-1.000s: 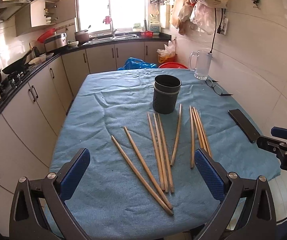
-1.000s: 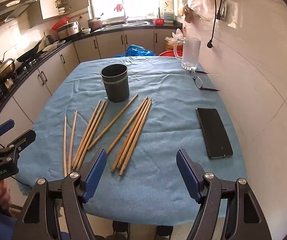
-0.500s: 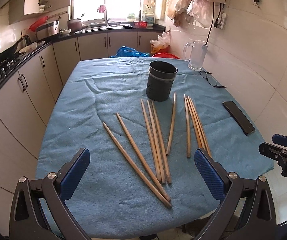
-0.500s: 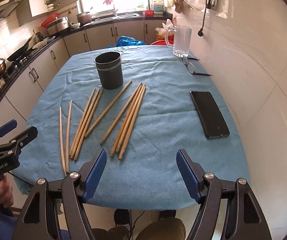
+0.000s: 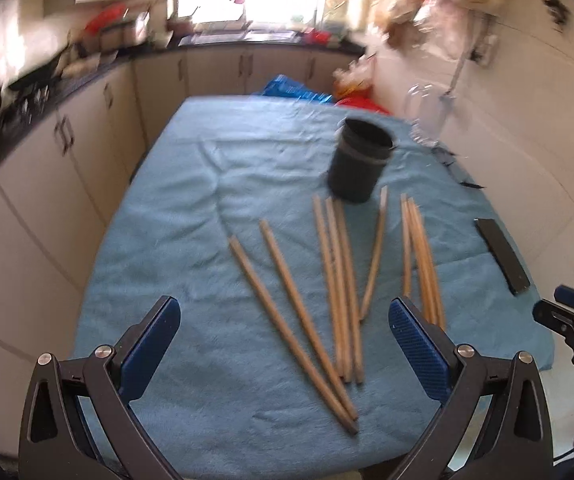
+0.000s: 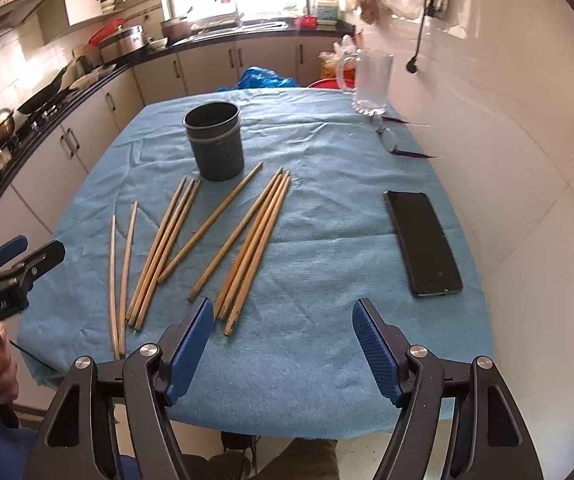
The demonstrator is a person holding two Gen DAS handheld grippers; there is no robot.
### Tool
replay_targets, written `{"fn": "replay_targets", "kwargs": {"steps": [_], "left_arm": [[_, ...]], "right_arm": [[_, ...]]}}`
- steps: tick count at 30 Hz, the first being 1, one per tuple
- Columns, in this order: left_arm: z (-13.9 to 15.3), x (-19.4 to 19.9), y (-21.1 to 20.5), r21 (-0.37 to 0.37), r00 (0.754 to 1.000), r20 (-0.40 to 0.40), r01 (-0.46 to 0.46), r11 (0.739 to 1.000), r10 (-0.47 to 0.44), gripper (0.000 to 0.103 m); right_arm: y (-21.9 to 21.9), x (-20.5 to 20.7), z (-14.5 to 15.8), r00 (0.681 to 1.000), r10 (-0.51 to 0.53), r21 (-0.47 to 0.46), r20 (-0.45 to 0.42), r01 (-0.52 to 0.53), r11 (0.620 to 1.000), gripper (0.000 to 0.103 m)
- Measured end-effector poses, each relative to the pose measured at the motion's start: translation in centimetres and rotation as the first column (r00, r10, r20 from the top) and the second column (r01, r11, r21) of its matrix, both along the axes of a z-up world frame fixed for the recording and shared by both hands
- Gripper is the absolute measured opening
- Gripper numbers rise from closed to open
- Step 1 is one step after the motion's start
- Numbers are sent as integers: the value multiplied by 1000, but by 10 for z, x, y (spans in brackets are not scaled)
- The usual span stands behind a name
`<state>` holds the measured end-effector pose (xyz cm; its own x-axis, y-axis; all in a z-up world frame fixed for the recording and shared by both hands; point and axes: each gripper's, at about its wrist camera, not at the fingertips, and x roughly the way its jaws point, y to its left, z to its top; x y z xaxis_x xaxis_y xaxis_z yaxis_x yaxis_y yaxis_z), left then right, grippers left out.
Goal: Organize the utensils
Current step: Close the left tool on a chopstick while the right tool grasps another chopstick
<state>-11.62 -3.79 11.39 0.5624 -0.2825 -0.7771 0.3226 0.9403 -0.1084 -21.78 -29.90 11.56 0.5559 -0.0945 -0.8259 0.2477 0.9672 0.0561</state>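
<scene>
Both my left gripper (image 5: 285, 344) and right gripper (image 6: 283, 346) gape empty; chopsticks (image 6: 247, 240) lie fanned on the bench (image 6: 327, 280) before the holder cup (image 6: 214, 144); pinching crossed sticks could scatter them.

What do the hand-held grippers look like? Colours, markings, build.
Both look alike. The right hand-held gripper has black skeletal fingers with triangular cutouts, silver pivot bolts and ribbed blue pads. The left hand-held gripper shows the same build. Seen from the right view, its black body carries white lettering, too blurred to read.
</scene>
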Motion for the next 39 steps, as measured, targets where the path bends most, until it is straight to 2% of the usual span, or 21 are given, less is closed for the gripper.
{"fn": "replay_targets", "kwargs": {"steps": [3, 7, 10, 11, 12, 14, 16, 17, 22, 25, 33, 39], "left_arm": [[-11, 17, 18, -8, 996, -69, -57, 998, 56, 101], [-27, 45, 30, -31, 977, -191, -107, 994, 99, 77], [-42, 63, 24, -47, 955, -283, -105, 993, 87, 73], [-46, 67, 22, -50, 948, -304, -109, 993, 89, 66], [-50, 72, 21, -57, 942, -323, -118, 991, 93, 62], [-62, 83, 20, -68, 919, -380, -140, 988, 104, 48], [-67, 90, 20, -86, 903, -415, -158, 984, 109, 45], [-71, 94, 19, -90, 895, -432, -164, 982, 110, 45], [-81, 106, 19, -87, 871, -477, -181, 980, 118, 34], [-83, 110, 21, -92, 863, -491, -192, 977, 123, 32], [-88, 120, 21, -104, 848, -514, -211, 972, 129, 23], [-91, 126, 18, -100, 839, -527, -224, 970, 139, 23]], "right_arm": [[-8, 14, -6, 1000, 11, 63, -22, -10, 998, 74], [-24, 45, -12, 998, 11, 156, -56, -2, 988, 68], [-42, 74, -21, 996, -12, 265, -88, 35, 964, 63], [-46, 88, -26, 993, -10, 286, -117, 43, 957, 59], [-49, 96, -29, 992, -13, 301, -127, 51, 952, 47], [-57, 116, -37, 989, -26, 323, -146, 73, 944, 45], [-63, 139, -49, 980, -20, 331, -198, 86, 940, 37], [-67, 146, -54, 978, -27, 353, -206, 101, 930, 37], [-83, 177, -84, 958, -47, 406, -284, 164, 899, 30], [-86, 190, -96, 948, -48, 407, -316, 181, 896, 28], [-83, 208, -111, 931, -43, 364, -363, 184, 913, 20], [-82, 216, -118, 922, -33, 343, -385, 177, 922, 17]]}}
